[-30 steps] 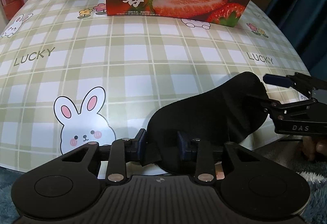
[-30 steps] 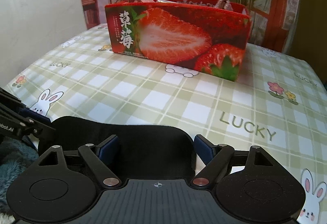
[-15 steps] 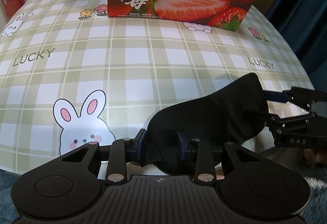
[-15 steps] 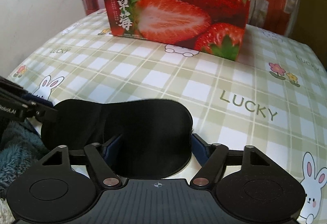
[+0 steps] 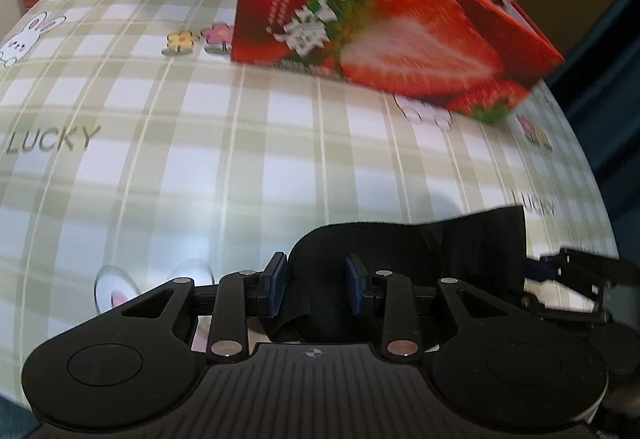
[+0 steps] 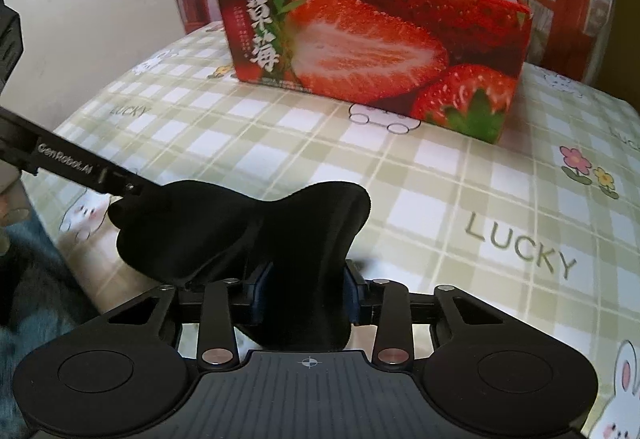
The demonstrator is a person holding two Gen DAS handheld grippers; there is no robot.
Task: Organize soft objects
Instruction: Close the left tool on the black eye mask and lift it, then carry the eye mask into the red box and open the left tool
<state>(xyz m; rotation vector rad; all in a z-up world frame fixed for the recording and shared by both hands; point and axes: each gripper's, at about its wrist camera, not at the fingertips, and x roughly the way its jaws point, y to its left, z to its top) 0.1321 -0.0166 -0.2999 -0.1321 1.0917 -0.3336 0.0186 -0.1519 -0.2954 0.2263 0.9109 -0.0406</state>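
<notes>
Black soft fabric sleep mask [image 6: 256, 235] sits at the near edge of the worktop [image 5: 200, 167] (green-and-white check cloth with rabbits and "LUCKY" print), well in front of the red strawberry-print gift bag [image 6: 372, 43] with pink rope handles. Change over the last second: right gripper [image 6: 304, 293] went from wide open, straddling the mask's end, to closing on it; jaws are still coming in, mask fabric bunched between the blue pads, pads look in contact. Left gripper [image 5: 316, 285] hasn't changed its hold: clamped on the mask's other end, strap and fabric pinched between its pads. That camera's view has swung toward the bag and is motion-blurred, so the left hand is travelling. The mask has changed too: it lay flat a second ago, now its middle humps up off the cloth and its far edge curls. Reading: both ends are now captured, so the two-handed pickup is basically done; next step is likely fold or carry to the bag, which is open at the top. Risk: right grip not fully settled while left is already moving, so the fabric could slip out on the right. Can't see the bag's contents clearly.
</notes>
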